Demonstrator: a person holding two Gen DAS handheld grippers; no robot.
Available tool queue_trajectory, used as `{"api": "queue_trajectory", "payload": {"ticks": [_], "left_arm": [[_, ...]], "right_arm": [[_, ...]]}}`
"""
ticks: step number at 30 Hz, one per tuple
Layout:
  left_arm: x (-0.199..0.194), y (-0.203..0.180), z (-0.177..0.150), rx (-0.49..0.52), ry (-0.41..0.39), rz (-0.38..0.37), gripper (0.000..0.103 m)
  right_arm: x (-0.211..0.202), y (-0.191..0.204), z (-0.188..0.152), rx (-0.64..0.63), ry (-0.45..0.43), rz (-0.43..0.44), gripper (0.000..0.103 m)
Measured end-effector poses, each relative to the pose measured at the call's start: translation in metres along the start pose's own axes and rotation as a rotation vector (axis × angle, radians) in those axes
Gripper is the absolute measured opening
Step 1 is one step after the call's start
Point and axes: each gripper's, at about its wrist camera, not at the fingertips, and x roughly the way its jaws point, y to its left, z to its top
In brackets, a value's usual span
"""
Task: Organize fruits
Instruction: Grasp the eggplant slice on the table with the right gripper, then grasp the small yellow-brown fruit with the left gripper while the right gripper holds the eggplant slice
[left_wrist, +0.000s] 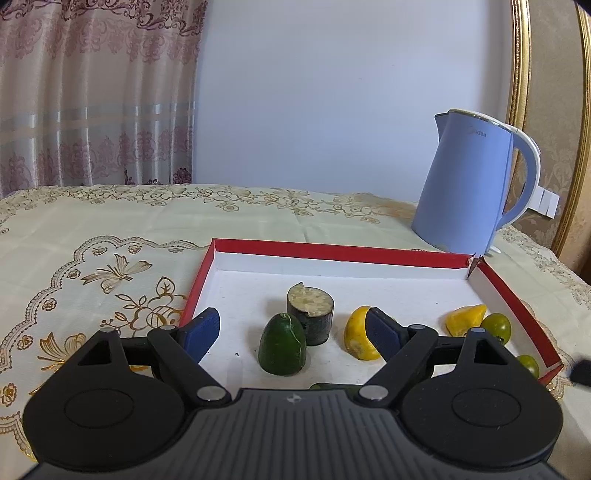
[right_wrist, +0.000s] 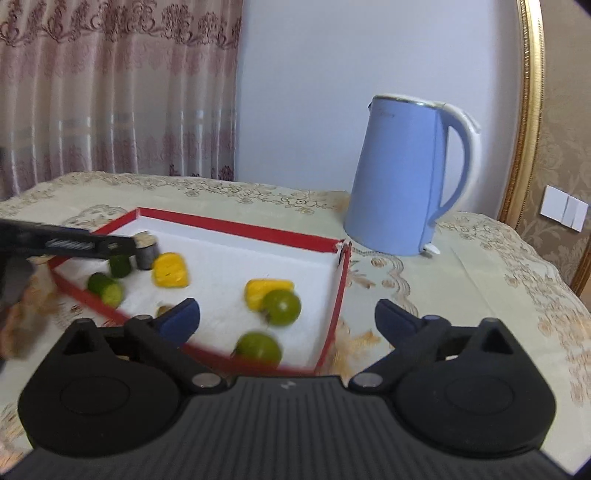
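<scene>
A red-rimmed white tray (left_wrist: 332, 253) holds cut fruit. In the left wrist view a green cucumber piece (left_wrist: 282, 345) and a dark cylinder piece (left_wrist: 311, 314) lie between the open fingers of my left gripper (left_wrist: 291, 326), untouched. A yellow piece (left_wrist: 356, 338) sits by its right finger. In the right wrist view the tray (right_wrist: 240, 227) holds a green round fruit (right_wrist: 282, 306), a second one (right_wrist: 258, 347) and yellow pieces (right_wrist: 170, 275). My right gripper (right_wrist: 286, 310) hangs open above the tray's near right corner, holding nothing.
A blue kettle (left_wrist: 469, 188) (right_wrist: 406, 177) stands just behind the tray's far right corner. An embroidered tablecloth (left_wrist: 110, 229) covers the table. Curtains and a wall are behind. A gold frame (right_wrist: 532, 110) rises at the right.
</scene>
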Motion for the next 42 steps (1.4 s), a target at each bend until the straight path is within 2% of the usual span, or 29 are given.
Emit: {"api": "queue_trajectory", "payload": {"ticks": [5, 7, 10, 12, 14, 16, 19, 23, 31, 33, 35, 38, 42], "left_arm": [[0.002, -0.003, -0.003, 0.019, -0.002, 0.021, 0.086], [0.002, -0.004, -0.004, 0.029, -0.007, 0.032, 0.086], [0.004, -0.008, -0.006, 0.051, -0.004, 0.055, 0.086], [0.003, -0.010, -0.007, 0.067, -0.003, 0.072, 0.086], [-0.004, -0.012, -0.007, 0.081, -0.011, 0.078, 0.086], [-0.013, -0.013, -0.008, 0.089, -0.016, 0.077, 0.086], [-0.025, -0.013, -0.013, 0.110, -0.013, 0.076, 0.086], [-0.040, -0.008, -0.018, 0.128, -0.018, 0.091, 0.086], [-0.055, 0.014, -0.019, 0.097, -0.026, 0.124, 0.088], [-0.055, 0.015, -0.021, 0.099, -0.022, 0.121, 0.088], [-0.055, 0.014, -0.022, 0.105, -0.017, 0.120, 0.088], [-0.055, 0.012, -0.023, 0.116, -0.015, 0.116, 0.088], [-0.055, 0.008, -0.024, 0.125, -0.010, 0.111, 0.088]], "right_arm": [[-0.029, 0.011, -0.032, 0.046, 0.031, 0.035, 0.103], [-0.030, 0.016, -0.044, 0.060, 0.081, 0.066, 0.103], [-0.030, 0.026, -0.056, 0.047, 0.130, 0.067, 0.103], [-0.034, 0.034, -0.054, 0.058, 0.110, 0.087, 0.103], [-0.038, 0.044, -0.050, 0.081, 0.082, 0.162, 0.103], [-0.036, 0.063, -0.045, 0.049, 0.076, 0.219, 0.103], [-0.030, 0.093, -0.038, -0.030, 0.068, 0.256, 0.103], [-0.016, 0.114, -0.034, -0.085, 0.092, 0.277, 0.102], [0.006, 0.113, -0.031, -0.058, 0.153, 0.245, 0.073], [0.009, 0.114, -0.032, -0.053, 0.160, 0.232, 0.061], [0.012, 0.115, -0.034, -0.053, 0.177, 0.233, 0.044], [0.014, 0.114, -0.035, -0.046, 0.180, 0.236, 0.036], [0.008, 0.116, -0.035, -0.059, 0.160, 0.210, 0.033]]}}
